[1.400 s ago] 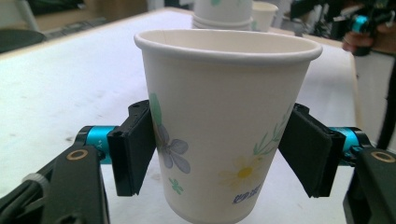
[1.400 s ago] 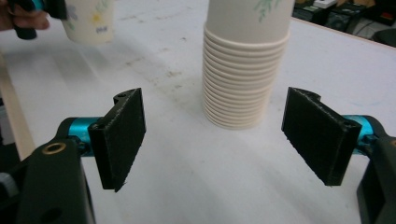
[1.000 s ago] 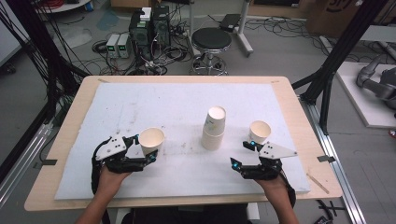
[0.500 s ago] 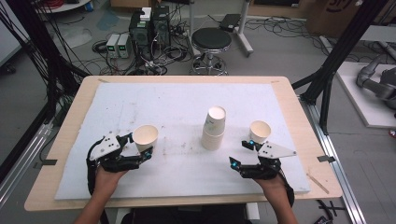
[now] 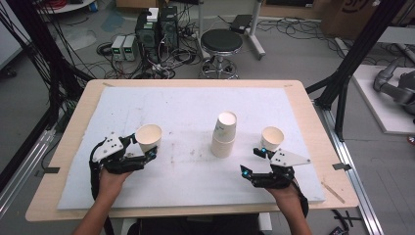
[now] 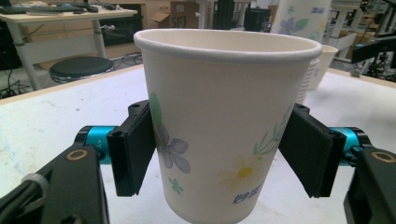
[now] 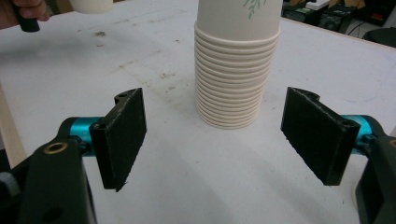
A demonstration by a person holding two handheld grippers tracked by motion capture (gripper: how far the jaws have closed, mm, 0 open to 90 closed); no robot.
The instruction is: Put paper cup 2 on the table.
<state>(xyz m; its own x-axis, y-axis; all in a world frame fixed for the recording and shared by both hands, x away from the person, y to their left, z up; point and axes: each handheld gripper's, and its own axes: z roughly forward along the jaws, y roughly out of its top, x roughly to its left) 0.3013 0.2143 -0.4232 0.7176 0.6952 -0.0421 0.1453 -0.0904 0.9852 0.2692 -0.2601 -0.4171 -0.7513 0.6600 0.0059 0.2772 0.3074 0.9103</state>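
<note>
My left gripper [image 5: 145, 148] is shut on a flowered white paper cup [image 5: 148, 137] at the left front of the white mat. In the left gripper view both black pads [image 6: 135, 149] press on the cup's [image 6: 224, 116] sides, and it stands upright. A tall stack of paper cups [image 5: 223, 136] stands at the middle of the mat. My right gripper [image 5: 250, 160] rests at the right front, open, with its jaws pointing at the stack [image 7: 236, 79] and nothing between the pads [image 7: 123, 135]. A single paper cup [image 5: 272, 138] stands just beyond the right gripper.
The white mat [image 5: 186, 107] covers most of the wooden table [image 5: 63, 147]. Beyond the far edge stand a black stool [image 5: 221, 41] and computer boxes with cables [image 5: 156, 29] on the floor. Black frame posts [image 5: 355, 58] rise at both sides.
The left gripper has carried its cup a little to the left and away from the stack. The right gripper has stayed where it was.
</note>
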